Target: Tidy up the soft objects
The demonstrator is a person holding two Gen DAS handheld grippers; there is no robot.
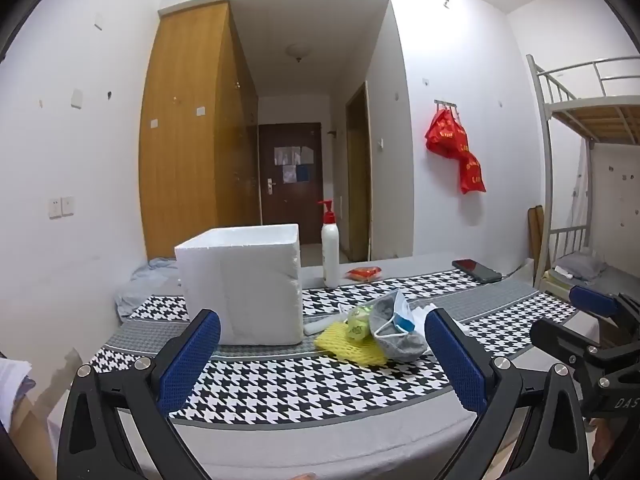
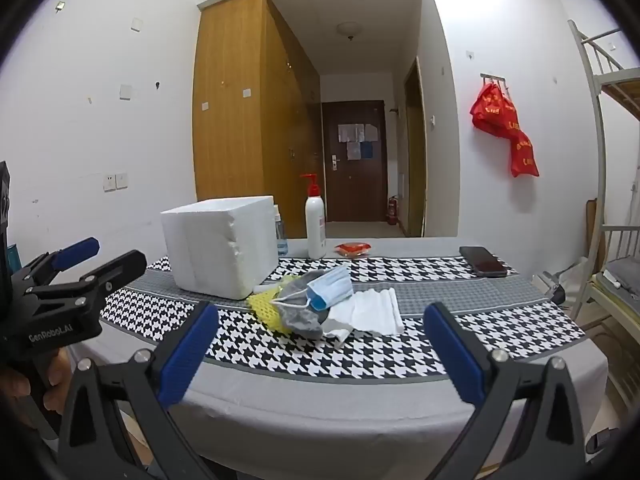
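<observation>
Both claws, left [image 1: 322,354] and right [image 2: 320,348], are spread wide and empty above the near edge of the desk [image 2: 360,404]. The soft pile, a blue face mask [image 2: 332,286], grey sock [image 2: 300,314], yellow foam net [image 2: 266,308] and white cloth [image 2: 372,310], lies just right of the white foam box [image 2: 220,248].

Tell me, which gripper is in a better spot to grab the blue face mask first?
Probably the right gripper. In its view the blue face mask lies almost straight ahead between its open fingers. In the left gripper view the mask sits off to the right, half hidden behind the grey sock.
</observation>
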